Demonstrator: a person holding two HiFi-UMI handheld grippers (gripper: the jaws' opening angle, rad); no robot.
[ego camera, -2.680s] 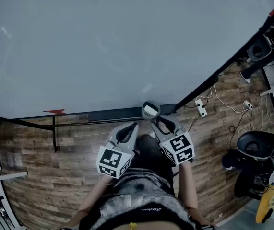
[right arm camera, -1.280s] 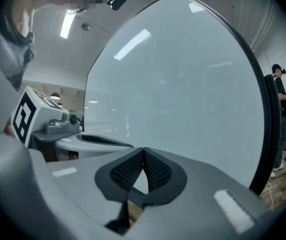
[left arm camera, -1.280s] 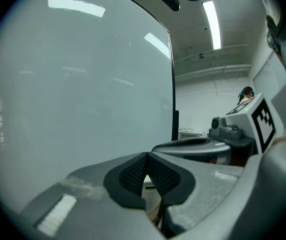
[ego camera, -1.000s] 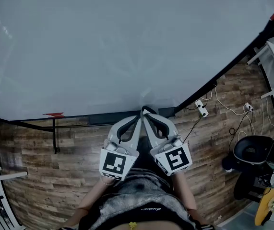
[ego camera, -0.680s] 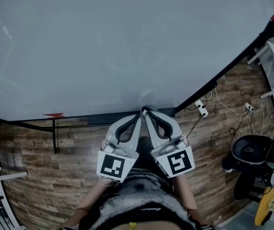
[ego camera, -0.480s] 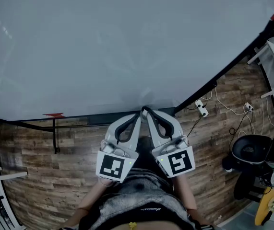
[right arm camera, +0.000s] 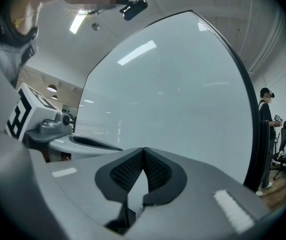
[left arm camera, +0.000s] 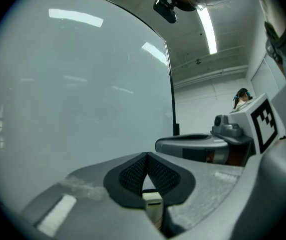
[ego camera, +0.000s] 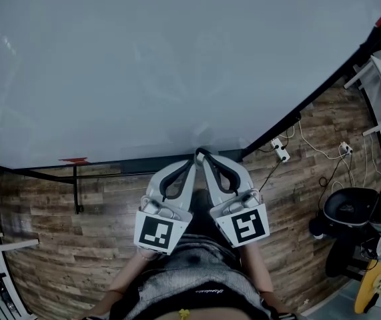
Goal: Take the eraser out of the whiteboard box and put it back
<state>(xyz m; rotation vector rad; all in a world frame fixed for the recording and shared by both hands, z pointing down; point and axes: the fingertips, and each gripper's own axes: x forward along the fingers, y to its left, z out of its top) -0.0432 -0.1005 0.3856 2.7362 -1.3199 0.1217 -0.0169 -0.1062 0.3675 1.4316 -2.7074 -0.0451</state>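
Note:
In the head view my left gripper [ego camera: 191, 161] and right gripper [ego camera: 199, 154] stand side by side, tips nearly touching at the dark tray [ego camera: 143, 161] along the whiteboard's [ego camera: 143, 65] lower edge. The eraser shows in no view; where it lay on the tray is covered by the gripper tips. The left gripper view shows its pads [left arm camera: 132, 174] meeting at the tip with nothing between them, so the left gripper [left arm camera: 145, 155] is shut. The right gripper [right arm camera: 143, 150] is also shut and empty, facing the board. Each gripper appears beside the other: the right gripper's body [left arm camera: 198, 144], the left gripper's body [right arm camera: 82, 143].
A small red object [ego camera: 75, 159] lies at the tray's left end. The board's black stand [ego camera: 75, 185] drops to the wooden floor. Power strips and cables [ego camera: 280, 151] and an office chair [ego camera: 350, 209] are to the right. Another person [right arm camera: 265, 134] stands beyond the board's edge.
Since the earliest frame both grippers have moved up to the tray and together, covering the eraser that showed there. Over the last second they have barely shifted.

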